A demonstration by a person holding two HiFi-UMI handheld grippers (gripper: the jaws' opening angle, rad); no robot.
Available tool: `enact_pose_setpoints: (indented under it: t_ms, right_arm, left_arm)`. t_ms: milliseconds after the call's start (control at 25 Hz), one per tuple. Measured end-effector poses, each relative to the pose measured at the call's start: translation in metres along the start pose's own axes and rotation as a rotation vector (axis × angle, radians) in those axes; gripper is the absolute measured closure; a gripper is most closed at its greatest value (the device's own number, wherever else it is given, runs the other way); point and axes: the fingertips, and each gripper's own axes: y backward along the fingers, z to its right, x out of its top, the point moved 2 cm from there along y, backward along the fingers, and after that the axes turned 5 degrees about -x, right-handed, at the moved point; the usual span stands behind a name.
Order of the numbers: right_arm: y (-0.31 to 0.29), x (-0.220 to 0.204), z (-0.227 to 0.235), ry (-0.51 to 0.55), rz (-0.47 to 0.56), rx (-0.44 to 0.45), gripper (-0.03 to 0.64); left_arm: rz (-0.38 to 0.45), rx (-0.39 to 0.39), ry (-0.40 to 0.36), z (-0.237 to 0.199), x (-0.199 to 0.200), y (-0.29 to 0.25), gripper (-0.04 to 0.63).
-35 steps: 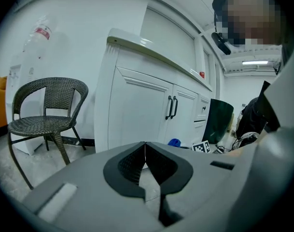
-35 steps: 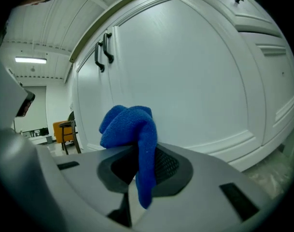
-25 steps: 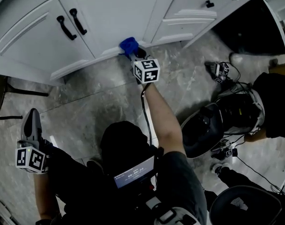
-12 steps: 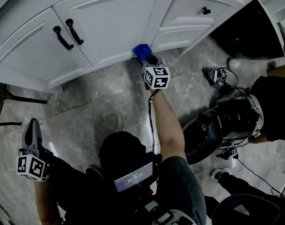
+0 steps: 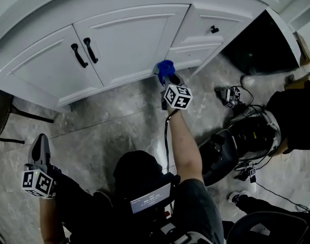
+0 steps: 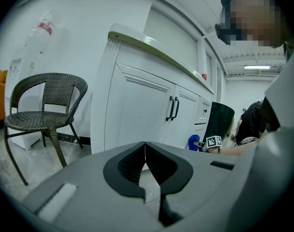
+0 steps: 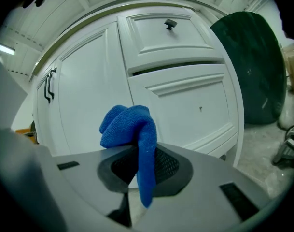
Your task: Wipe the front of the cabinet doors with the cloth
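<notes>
A blue cloth (image 5: 165,68) (image 7: 130,127) is bunched between the jaws of my right gripper (image 5: 170,78) (image 7: 142,151), which is shut on it. The cloth sits low against the white cabinet (image 5: 129,34), near the bottom rail where the right door (image 7: 89,105) meets the drawer column (image 7: 180,95). Both doors carry black handles (image 5: 84,54). My left gripper (image 5: 40,151) (image 6: 145,149) is held back at the lower left, far from the cabinet, shut with nothing in it.
A wicker chair (image 6: 38,110) stands left of the cabinet. A dark green bin (image 7: 260,62) stands to the cabinet's right. A person in black (image 5: 292,116) with dark gear and cables (image 5: 236,136) is on the floor at right. Grey marble floor (image 5: 104,121) lies between.
My right gripper with the blue cloth has slid to the right along the bottom of the right door toward the drawer column. The left gripper has stayed low at my left side.
</notes>
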Motion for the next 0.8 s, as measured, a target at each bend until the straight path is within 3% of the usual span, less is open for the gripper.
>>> enact_pose_setpoints:
  t_ms: [360,640,800]
  right_arm:
    - [0.078,0.047,-0.099,0.022,-0.037,0.156,0.565]
    - [0.141,0.159,-0.189,0.042,0.087,0.213,0.565]
    - [0.185,0.188,-0.232,0.009,0.132,0.19,0.565]
  left_arm:
    - [0.077,0.021,0.042,-0.035,0.022,0.023,0.592]
    - [0.149,0.042,0.036,-0.061,0.049,0.041,0.592]
    - [0.161,0.07,-0.017,-0.067,0.057,0.05,0.592]
